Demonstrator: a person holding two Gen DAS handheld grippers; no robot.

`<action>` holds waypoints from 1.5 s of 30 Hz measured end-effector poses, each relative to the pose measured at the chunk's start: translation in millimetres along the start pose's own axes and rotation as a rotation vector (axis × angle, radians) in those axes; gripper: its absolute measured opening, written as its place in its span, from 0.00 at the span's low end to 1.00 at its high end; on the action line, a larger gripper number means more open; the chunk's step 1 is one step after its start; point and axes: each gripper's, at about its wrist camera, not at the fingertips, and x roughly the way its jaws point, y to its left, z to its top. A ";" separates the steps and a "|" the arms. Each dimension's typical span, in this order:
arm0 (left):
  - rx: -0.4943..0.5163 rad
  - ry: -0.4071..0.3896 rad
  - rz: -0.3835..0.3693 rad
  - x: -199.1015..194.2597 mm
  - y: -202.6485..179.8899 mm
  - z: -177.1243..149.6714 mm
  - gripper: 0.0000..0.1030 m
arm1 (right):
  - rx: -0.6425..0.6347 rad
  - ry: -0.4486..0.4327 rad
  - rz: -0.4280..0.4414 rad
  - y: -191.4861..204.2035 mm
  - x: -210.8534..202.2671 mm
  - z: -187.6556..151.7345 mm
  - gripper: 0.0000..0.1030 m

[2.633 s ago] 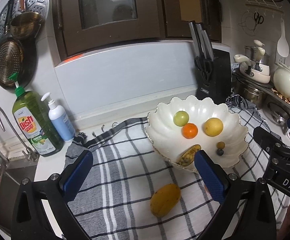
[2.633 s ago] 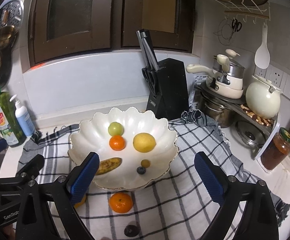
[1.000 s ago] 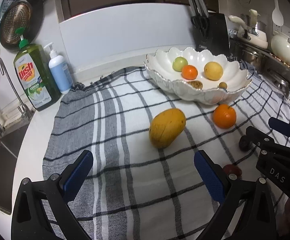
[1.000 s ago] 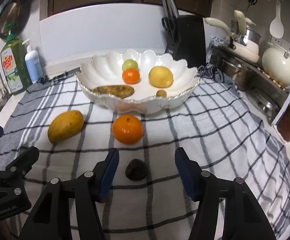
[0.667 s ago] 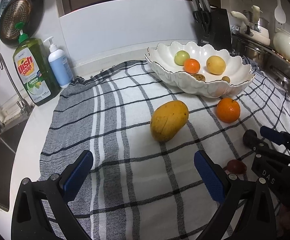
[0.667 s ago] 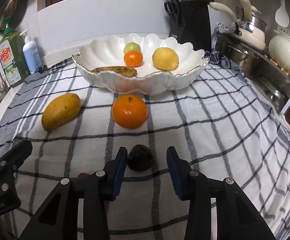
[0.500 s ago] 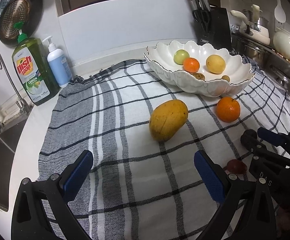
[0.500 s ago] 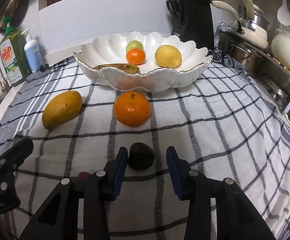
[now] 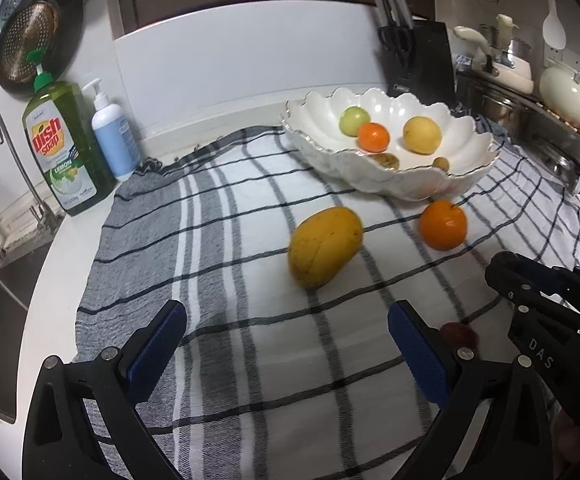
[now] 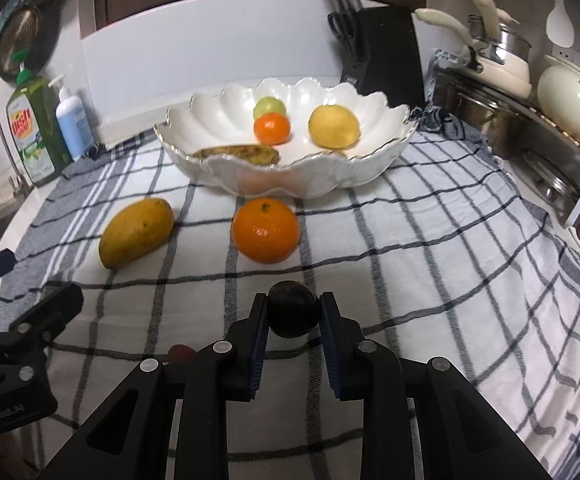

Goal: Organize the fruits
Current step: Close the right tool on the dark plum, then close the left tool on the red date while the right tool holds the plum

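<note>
The right gripper [image 10: 293, 314] is clamped on a dark round fruit [image 10: 293, 309], its pads pressing both sides, just in front of the orange [image 10: 266, 230] (which lies on the checked cloth [image 10: 429, 264]). The left gripper [image 9: 286, 344] hangs wide open and empty, well short of the mango [image 9: 324, 245] lying left of that orange.

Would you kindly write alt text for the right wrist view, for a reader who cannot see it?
The right gripper is shut on a small dark round fruit above a checked cloth. Beyond it lie an orange and a mango, before a scalloped white bowl holding more fruit. The left gripper's finger shows at the left edge.
</note>
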 end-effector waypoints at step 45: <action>0.176 0.095 -0.275 23.1 -97.8 -20.1 0.34 | 0.130 -0.025 -0.097 -74.8 -34.2 -19.3 0.26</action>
